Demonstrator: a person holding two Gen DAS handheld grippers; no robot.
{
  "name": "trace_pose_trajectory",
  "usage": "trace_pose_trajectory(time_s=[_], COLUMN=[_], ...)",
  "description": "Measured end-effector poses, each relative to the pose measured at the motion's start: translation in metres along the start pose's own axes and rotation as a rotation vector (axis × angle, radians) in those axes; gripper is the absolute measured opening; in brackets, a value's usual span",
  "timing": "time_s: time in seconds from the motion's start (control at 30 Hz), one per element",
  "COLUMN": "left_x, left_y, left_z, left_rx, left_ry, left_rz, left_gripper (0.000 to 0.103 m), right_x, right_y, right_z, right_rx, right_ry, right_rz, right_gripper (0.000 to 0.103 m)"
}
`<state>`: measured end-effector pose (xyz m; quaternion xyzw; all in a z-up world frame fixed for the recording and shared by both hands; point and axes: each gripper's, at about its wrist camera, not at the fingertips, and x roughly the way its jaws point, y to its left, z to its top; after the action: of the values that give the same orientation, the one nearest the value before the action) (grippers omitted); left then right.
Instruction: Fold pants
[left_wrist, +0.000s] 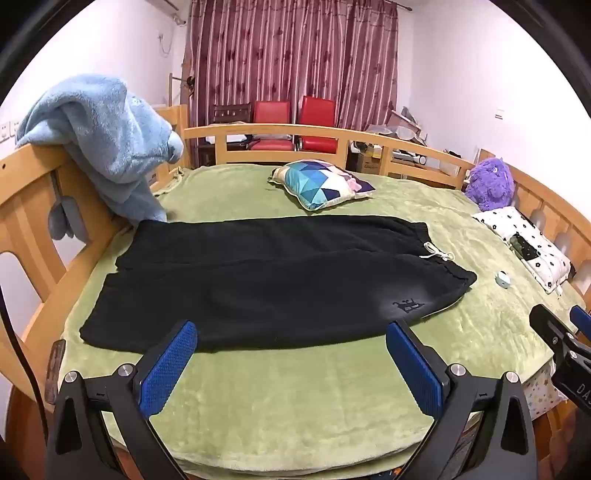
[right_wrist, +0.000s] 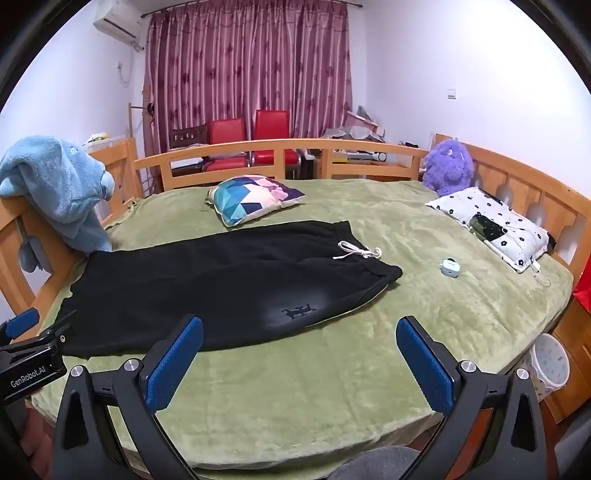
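Black pants (left_wrist: 266, 280) lie flat across the green bed cover (left_wrist: 295, 398), legs to the left, waistband with a white drawstring (left_wrist: 437, 254) to the right. My left gripper (left_wrist: 291, 334) hovers open over the near edge of the pants, nothing between its blue pads. In the right wrist view the same pants (right_wrist: 207, 288) spread out ahead and to the left, a small dark logo (right_wrist: 298, 311) near the hip. My right gripper (right_wrist: 300, 330) stands open above the cover, just off the near hem. Each gripper shows at the edge of the other's view.
A patterned cushion (right_wrist: 255, 197) lies beyond the pants. A white dotted pillow (right_wrist: 491, 225), a purple plush toy (right_wrist: 448, 166) and a small pale blue case (right_wrist: 451, 267) are at the right. A blue towel (left_wrist: 103, 136) hangs on the wooden bed rail (left_wrist: 310, 133) at the left.
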<state>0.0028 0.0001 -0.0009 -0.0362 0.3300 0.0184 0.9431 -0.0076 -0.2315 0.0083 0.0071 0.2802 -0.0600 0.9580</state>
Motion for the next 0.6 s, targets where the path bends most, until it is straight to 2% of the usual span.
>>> trace_pose_trajectory(time_s=[0.17,0.6], left_x=[-0.014,-0.017], left_y=[-0.008,-0.009], left_z=[0.003,0.001], left_rx=[0.023,0.0], left_ry=[-0.047,-0.04], left_rz=[-0.023,-0.049], left_gripper=[0.103,0.103], right_x=[-0.003,0.002], right_y=[0.0,-0.005], right_z=[0.0,-0.008], right_rx=[-0.004,0.008], right_ry=[-0.007,0.016], right_rz=[0.008,0.005], right_gripper=[0.103,0.103])
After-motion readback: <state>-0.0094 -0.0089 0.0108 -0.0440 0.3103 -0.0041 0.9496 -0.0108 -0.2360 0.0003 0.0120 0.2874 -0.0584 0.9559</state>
